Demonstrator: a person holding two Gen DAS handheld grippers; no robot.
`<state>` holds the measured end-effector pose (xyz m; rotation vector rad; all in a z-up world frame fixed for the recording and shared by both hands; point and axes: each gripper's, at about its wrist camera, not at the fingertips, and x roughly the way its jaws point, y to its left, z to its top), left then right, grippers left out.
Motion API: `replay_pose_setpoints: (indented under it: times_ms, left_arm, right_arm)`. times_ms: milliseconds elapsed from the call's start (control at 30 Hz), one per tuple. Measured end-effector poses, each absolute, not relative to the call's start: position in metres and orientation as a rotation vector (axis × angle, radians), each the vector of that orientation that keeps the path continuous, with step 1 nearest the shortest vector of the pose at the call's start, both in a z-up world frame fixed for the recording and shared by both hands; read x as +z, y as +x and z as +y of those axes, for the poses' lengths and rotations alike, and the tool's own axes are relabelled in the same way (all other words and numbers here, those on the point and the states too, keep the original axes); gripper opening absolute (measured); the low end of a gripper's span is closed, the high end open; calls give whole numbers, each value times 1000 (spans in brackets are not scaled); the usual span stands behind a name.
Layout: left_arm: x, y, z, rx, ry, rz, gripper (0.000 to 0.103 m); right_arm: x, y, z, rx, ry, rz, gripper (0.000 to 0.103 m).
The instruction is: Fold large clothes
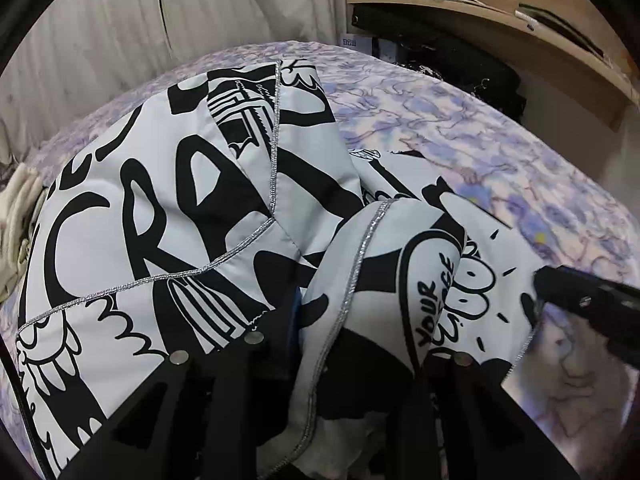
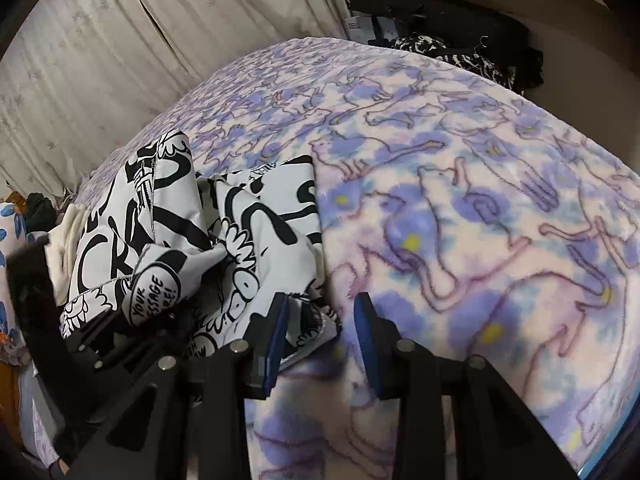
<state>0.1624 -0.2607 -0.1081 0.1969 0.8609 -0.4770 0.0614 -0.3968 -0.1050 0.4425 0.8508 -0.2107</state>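
A white garment with black graffiti print and silver seams (image 1: 192, 216) lies bunched on the purple cat-print blanket (image 1: 500, 168). My left gripper (image 1: 320, 360) is buried in its folds, and cloth fills the space between the fingers, so its grip is hidden. In the right wrist view the garment (image 2: 256, 232) lies to the left. My right gripper (image 2: 322, 332) is open, its blue pads (image 2: 366, 332) apart, with the garment's edge at the left pad. The right gripper also shows at the garment's right edge in the left wrist view (image 1: 576, 300).
The blanket (image 2: 480, 220) covers a bed. Pale curtains (image 1: 160, 20) hang behind. A wooden shelf (image 1: 500, 12) with boxes stands at the back right, dark clothes (image 2: 460, 56) under it. A cream cloth (image 1: 16, 232) lies at the left.
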Motion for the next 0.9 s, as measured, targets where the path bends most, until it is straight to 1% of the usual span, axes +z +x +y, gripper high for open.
replay_pose_setpoints:
  times_ms: [100, 133, 167, 200, 233, 267, 433, 567, 767, 900]
  left_arm:
    - [-99, 162, -246, -495, 156, 884, 25]
    - [-95, 159, -240, -504, 141, 895, 32]
    - [-92, 161, -231, -514, 128, 906, 47]
    - [-87, 161, -231, -536, 107, 918, 58]
    - [-84, 157, -227, -561, 84, 924, 85]
    - [-80, 151, -222, -584, 60, 923, 99]
    - [-58, 119, -205, -616, 45, 863, 100]
    - [-40, 104, -170, -564, 25, 799, 100]
    - [-28, 118, -95, -392, -74, 788, 100]
    - [-38, 147, -47, -301, -193, 842, 100]
  right_arm:
    - [-103, 70, -395, -183, 452, 848, 34]
    - [-102, 71, -393, -175, 452, 848, 34]
    - [-99, 71, -390, -167, 451, 848, 34]
    - [-98, 71, -388, -160, 450, 847, 34]
    - [-96, 70, -386, -159, 445, 846, 37]
    - [-94, 70, -384, -153, 443, 843, 41]
    - [-85, 68, -379, -117, 469, 832, 43]
    - [-76, 69, -371, -60, 464, 838, 44]
    - [-74, 89, -354, 109, 487, 890, 45]
    - [-81, 119, -347, 160, 473, 949, 45]
